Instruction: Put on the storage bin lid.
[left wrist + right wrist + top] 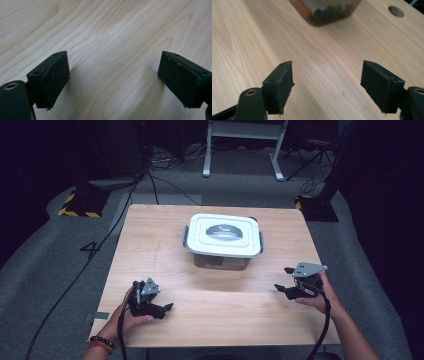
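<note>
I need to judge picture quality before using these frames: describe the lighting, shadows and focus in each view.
High view: the table is brightly lit while the surrounding floor falls into darkness; the lidded container looks soft and casts a faint shadow forward. Left gripper view: wood grain sharp, jaws throwing dark shadows. Right gripper view: grain sharp near the jaws, the container blurred at the top edge.

Pale wood-grain counter (165, 245), smooth, matt, clear plastic box (223, 242) with glossy white lid (223, 235), grey handle inset, matt black jaws, worn edges, grey metal-look plate on right gripper (288, 278).
</note>
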Demonstrator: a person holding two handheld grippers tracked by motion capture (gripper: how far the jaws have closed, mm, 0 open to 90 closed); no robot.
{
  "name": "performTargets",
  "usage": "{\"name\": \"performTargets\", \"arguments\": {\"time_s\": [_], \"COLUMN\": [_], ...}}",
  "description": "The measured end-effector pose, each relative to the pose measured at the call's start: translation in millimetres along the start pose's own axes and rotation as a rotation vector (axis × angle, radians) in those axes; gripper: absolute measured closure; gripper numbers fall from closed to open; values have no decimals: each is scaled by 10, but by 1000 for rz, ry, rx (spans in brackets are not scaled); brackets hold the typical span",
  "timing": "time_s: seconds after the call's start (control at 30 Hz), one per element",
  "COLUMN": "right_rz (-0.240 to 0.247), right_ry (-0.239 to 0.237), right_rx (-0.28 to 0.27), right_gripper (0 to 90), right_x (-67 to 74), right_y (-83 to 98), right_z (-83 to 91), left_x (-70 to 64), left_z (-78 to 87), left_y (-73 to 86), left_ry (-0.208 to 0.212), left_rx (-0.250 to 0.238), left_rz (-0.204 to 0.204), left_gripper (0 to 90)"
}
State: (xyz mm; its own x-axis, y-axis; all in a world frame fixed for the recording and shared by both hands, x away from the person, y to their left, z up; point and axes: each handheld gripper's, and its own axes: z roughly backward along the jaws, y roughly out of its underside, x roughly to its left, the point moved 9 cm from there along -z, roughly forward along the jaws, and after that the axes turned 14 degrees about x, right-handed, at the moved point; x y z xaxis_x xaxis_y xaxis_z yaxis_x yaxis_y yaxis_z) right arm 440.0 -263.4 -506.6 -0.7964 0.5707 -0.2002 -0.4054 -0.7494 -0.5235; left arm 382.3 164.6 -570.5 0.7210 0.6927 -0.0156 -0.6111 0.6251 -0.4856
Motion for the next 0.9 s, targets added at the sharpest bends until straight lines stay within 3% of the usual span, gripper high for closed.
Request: {"name": "performTargets", "arguments": {"time_s": [0.13,0.57,0.77,0.9], "right_rz": [-33,-111,-185,-229], "right_ry": [-11,-52,-67,-52], "right_rx": [26,-4,-20,-5], "right_gripper": [260,229,214,196], "right_x": [9,70,87,99], "right_y": [213,580,706,803], "right_z": [-81,-116,-120,-152], "left_x": [0,-4,-1,-1], "left_z": [0,-5,-10,-12], "left_y": [-1,-6,-15,-19], "left_ry": [2,7,9,11], "left_rx": [0,-1,0,0], "left_rz": [-1,-3,-9,-11], "left_gripper": [107,105,101,100]}}
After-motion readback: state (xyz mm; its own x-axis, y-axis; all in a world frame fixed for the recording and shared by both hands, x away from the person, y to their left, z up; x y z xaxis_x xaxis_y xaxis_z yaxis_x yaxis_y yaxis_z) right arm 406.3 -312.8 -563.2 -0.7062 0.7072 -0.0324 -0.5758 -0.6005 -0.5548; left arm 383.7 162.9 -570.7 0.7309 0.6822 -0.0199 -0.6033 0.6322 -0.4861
